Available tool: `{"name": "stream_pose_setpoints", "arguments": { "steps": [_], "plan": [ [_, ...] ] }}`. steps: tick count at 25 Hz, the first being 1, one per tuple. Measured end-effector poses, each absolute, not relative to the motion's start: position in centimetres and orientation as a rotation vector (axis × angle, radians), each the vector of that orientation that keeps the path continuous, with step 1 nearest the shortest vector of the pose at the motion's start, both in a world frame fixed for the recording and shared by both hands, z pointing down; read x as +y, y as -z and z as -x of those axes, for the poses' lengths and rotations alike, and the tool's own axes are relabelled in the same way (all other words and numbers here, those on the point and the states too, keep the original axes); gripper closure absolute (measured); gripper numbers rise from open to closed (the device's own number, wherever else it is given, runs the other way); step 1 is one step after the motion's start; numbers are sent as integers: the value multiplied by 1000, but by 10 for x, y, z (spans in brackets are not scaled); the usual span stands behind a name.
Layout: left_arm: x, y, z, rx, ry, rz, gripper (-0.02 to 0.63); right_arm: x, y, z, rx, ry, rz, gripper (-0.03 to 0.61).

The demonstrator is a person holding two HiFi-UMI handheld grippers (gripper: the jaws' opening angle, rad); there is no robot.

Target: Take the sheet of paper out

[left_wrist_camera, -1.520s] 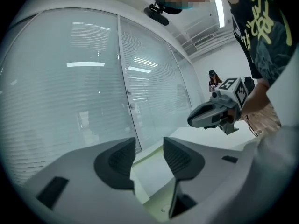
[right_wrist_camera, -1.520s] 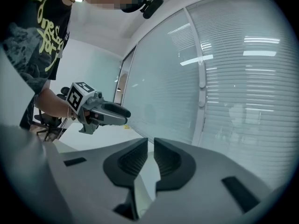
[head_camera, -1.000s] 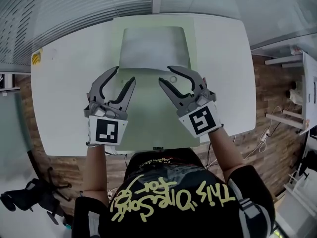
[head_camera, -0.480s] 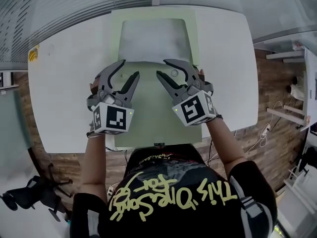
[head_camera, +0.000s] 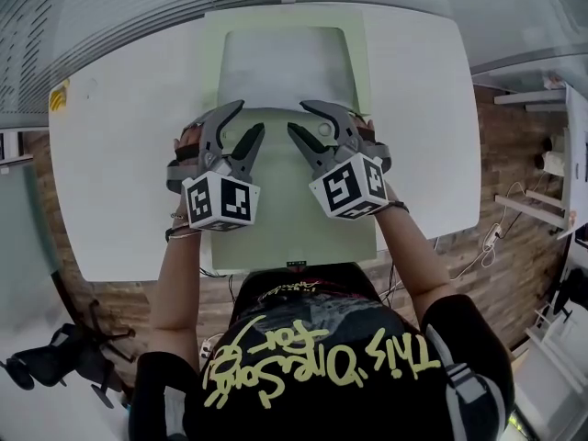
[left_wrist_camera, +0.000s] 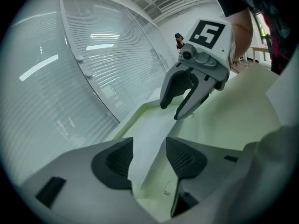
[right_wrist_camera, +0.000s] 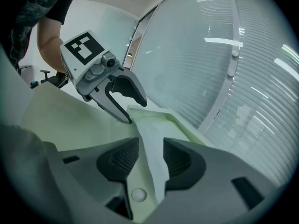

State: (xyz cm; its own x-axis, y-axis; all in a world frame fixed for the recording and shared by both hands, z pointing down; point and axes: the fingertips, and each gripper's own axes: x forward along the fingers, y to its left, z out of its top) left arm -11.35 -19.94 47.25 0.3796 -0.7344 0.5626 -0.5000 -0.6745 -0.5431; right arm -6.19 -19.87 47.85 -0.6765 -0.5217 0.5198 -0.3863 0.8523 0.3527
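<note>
- The white surface (head_camera: 119,154) carries everything. It lies flat and steady in front of the person, so both hands are free to work from above.
- A pale green folder (head_camera: 285,228) lies flat on the surface with its long side running away from the person. Its far part is folded open, probably so that the contents can be reached from the near side.
- The sheet of paper (head_camera: 285,67) lies in the open far part of the folder, framed by a green border. It is plain greyish-white, smooth and unmarked as far as can be seen. Its near end seems tucked under the green cover.
- The left tongs (head_camera: 250,118) stand wide and have just been opening. In the left gripper view the sheet shows in the gap between the pads, and neither pad presses on it.
- The right tongs (head_camera: 298,116) also stand wide and have just been opening, and grip nothing. They face the left tongs across the cover's edge, probably so that one can steady the folder while the other draws the sheet.
- A small round snap button (right_wrist_camera: 138,194) sits on the cover, just by the right tongs.
</note>
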Motion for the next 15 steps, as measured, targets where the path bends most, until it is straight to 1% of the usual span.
{"name": "stream_pose_setpoints", "arguments": {
  "steps": [15],
  "plan": [
    [-215,-511,99,974,1333,2348,396,-210,-513,59,-2255,287,-625,417]
  ]
}}
